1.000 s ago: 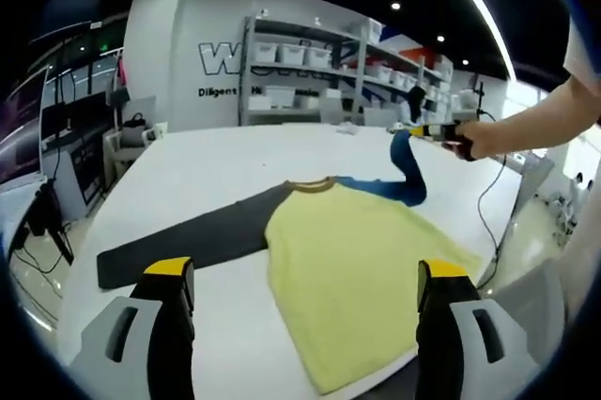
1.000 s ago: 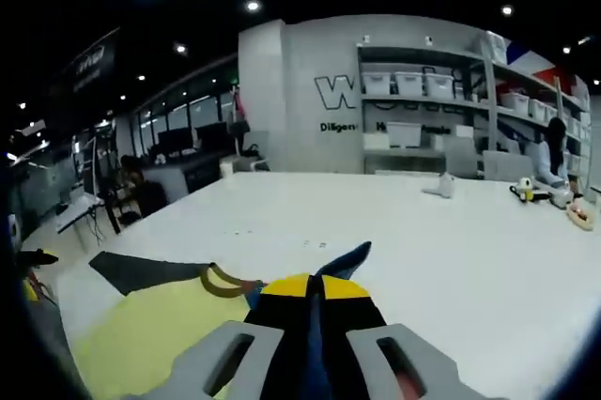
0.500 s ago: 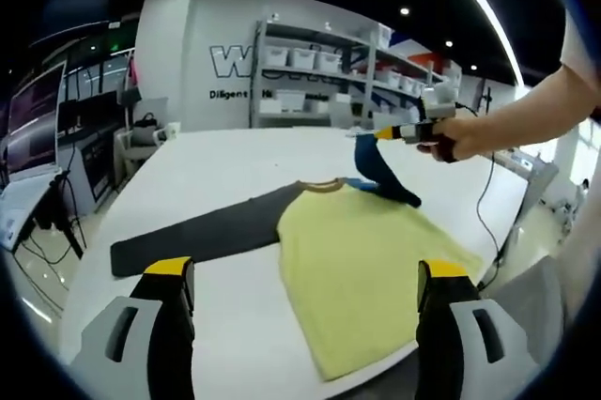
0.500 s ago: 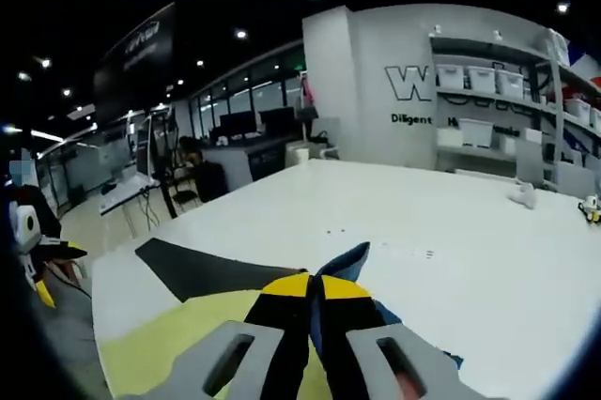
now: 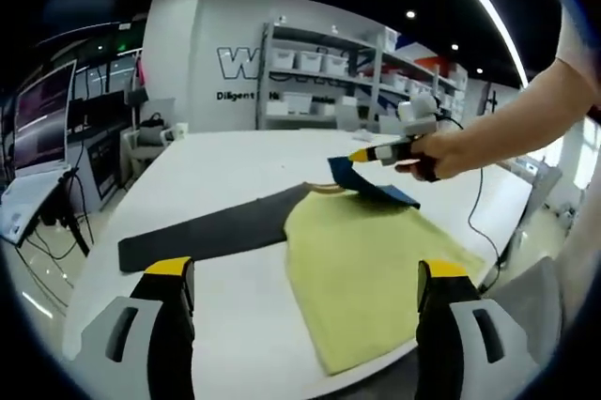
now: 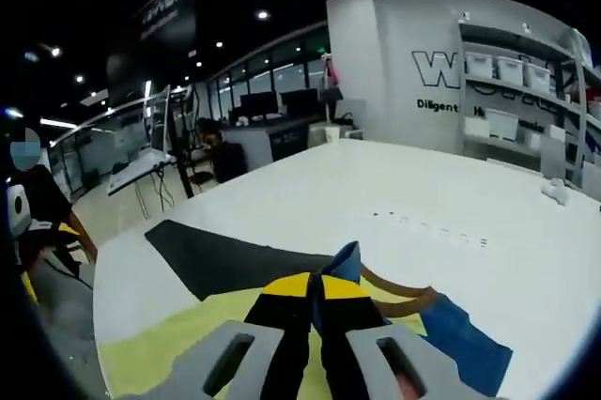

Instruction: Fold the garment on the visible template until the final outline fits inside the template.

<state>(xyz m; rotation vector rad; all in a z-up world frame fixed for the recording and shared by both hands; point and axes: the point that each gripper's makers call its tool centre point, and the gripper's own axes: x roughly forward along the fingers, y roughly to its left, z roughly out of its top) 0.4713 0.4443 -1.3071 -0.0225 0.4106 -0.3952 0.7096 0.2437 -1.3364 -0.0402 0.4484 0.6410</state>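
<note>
A yellow shirt (image 5: 362,273) with a brown collar lies flat on the white table (image 5: 225,161). Its dark grey sleeve (image 5: 202,231) stretches out to the left. My right gripper (image 5: 362,154), held by a hand, is shut on the blue sleeve (image 5: 371,184) and holds it folded over the shirt's shoulder. In the right gripper view the blue sleeve (image 6: 460,339) drapes across the yellow body (image 6: 174,353), its cuff pinched in my right gripper (image 6: 315,285), with the grey sleeve (image 6: 225,259) beyond. My left gripper (image 5: 305,273) hovers open above the shirt's near edge.
The table's near edge (image 5: 376,376) runs just below the shirt's hem. Shelves with white bins (image 5: 319,81) line the back wall. Desks with monitors (image 6: 254,128) and a seated person stand off to the side. A cable (image 5: 484,212) hangs from the right gripper.
The right gripper has carried the blue sleeve leftward and lower, from the shirt's outer side to over the collar and shoulder. The left gripper stays open.
</note>
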